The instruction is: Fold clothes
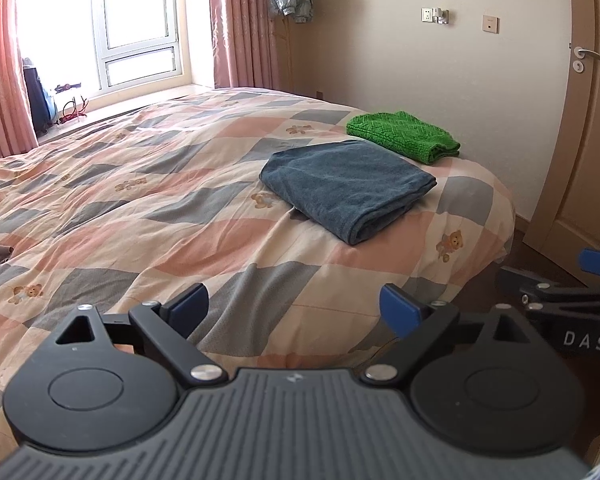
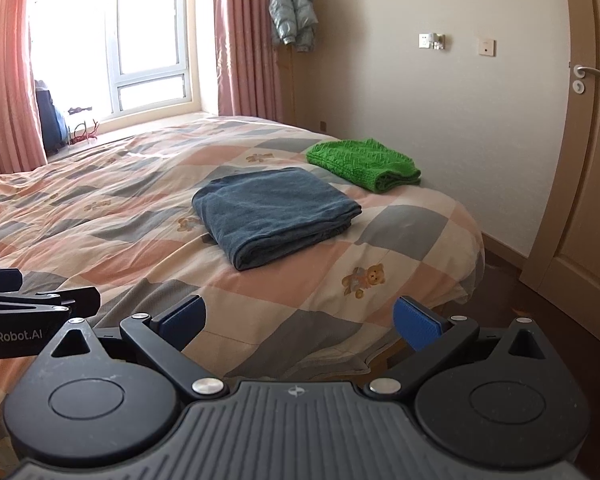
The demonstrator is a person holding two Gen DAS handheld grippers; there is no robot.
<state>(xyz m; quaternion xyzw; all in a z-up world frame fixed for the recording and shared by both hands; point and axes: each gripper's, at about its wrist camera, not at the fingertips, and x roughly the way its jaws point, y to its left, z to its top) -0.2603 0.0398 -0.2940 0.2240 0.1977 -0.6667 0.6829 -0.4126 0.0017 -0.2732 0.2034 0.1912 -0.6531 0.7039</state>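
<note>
Though folded, blue garment (image 1: 346,188) beyond gripper (image 1: 294,306)

Daylit bedroom seen through 2 fisheye lenses, bright and mostly sharp.

Strong daylight pours through the window (image 1: 112,28) at upper left, overexposed to plain white in both views, and gives the pink curtains (image 2: 4,80) a warm glow. The bed quilt (image 1: 140,208) is evenly lit, with soft shadows under the folded blue cloth (image 2: 272,216) and in its creases. Straight lines such as the door (image 1: 592,128) bow outward near the edges, and dark vignetting cuts the corners. Focus holds throughout.
</note>
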